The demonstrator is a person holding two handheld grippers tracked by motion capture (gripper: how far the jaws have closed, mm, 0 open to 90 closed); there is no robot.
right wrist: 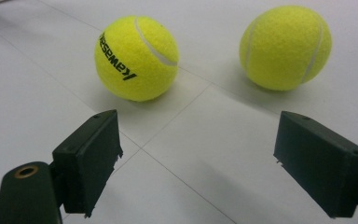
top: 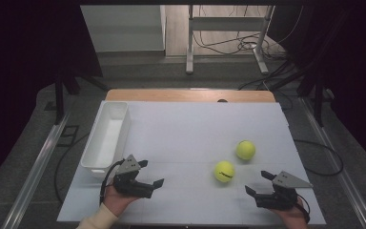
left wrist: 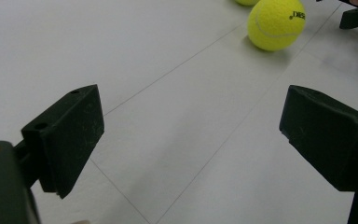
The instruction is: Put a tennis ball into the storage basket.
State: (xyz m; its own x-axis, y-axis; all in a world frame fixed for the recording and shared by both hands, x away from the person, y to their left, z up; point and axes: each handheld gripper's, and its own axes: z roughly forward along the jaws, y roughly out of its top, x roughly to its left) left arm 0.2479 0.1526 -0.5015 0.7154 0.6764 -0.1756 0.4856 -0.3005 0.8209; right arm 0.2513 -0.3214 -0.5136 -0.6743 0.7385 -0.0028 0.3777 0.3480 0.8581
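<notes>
Two yellow tennis balls lie on the white table. The nearer ball carries black lettering and sits right of centre; it shows as the left ball in the right gripper view and far off in the left gripper view. The farther ball lies behind and to its right, the right ball in the right gripper view. My left gripper is open near the front left, empty. My right gripper is open at the front right, just short of the balls, empty.
A long white bin stands along the left edge of the table, just behind my left gripper. Beyond the far table edge are a stand's legs and loose cables on the floor.
</notes>
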